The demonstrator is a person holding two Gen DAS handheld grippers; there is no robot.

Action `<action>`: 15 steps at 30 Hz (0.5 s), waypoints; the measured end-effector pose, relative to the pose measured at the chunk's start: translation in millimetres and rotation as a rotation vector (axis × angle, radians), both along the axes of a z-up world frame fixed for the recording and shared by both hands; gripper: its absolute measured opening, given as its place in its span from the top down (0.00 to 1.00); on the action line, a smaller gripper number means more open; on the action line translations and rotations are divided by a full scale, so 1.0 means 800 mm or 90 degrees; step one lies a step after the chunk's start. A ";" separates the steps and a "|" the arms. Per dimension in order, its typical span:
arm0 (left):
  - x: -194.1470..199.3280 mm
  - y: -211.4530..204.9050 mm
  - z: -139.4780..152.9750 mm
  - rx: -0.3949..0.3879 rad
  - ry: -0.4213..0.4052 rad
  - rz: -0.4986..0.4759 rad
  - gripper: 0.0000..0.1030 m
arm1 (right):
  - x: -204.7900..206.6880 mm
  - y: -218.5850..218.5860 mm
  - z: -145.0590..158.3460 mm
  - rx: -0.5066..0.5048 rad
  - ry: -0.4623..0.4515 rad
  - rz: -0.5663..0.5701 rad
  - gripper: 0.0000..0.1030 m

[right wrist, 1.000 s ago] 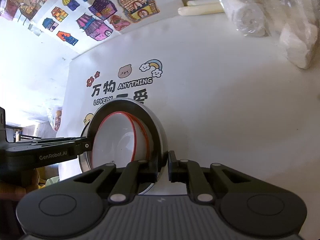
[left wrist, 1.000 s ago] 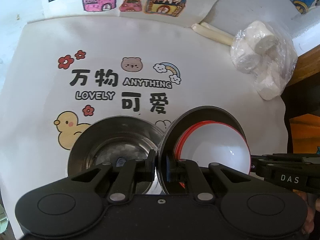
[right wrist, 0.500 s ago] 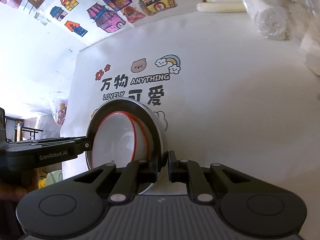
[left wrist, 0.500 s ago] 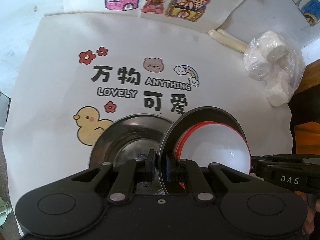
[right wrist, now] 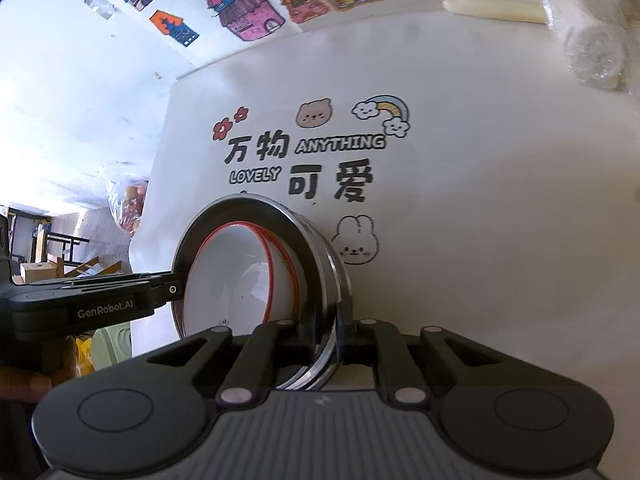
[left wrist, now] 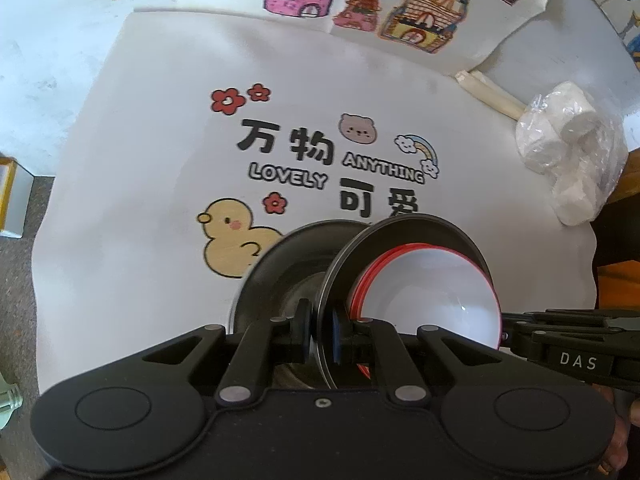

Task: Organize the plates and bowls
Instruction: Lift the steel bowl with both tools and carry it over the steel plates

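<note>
A steel bowl [left wrist: 416, 232] holds nested white bowls with red rims [left wrist: 436, 284]. My left gripper [left wrist: 320, 330] is shut on the steel bowl's near rim. My right gripper [right wrist: 334, 338] is shut on the opposite rim of the same steel bowl [right wrist: 320, 240]; the white bowls [right wrist: 236, 276] show inside it. The stack is held between both grippers, above a second steel bowl [left wrist: 280, 280] that lies on the printed white mat [left wrist: 160, 160]. That lower bowl is partly hidden behind the left gripper.
A plastic bag of white rolls [left wrist: 568, 140] lies at the mat's right edge, also in the right wrist view [right wrist: 592, 40]. Pale sticks [left wrist: 488, 92] lie behind it. Coloured house drawings [left wrist: 360, 4] cover the far table. The table's left edge drops off [left wrist: 16, 240].
The lower steel bowl and the mat's print have shifted right and nearer in the left view, so both grippers with the held stack moved left, over that bowl. Both stay shut.
</note>
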State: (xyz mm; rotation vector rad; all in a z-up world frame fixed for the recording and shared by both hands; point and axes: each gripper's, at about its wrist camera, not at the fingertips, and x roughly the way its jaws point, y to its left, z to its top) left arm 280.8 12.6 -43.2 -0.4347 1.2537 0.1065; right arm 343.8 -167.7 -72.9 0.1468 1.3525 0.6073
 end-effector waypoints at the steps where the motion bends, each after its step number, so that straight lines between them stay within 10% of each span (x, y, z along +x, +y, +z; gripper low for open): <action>1: -0.001 0.003 0.000 0.000 0.000 0.002 0.92 | -0.001 0.003 0.000 0.000 0.000 0.002 0.89; 15: -0.011 0.020 -0.006 -0.001 0.010 0.005 0.92 | -0.008 0.025 -0.007 -0.001 0.007 0.008 0.89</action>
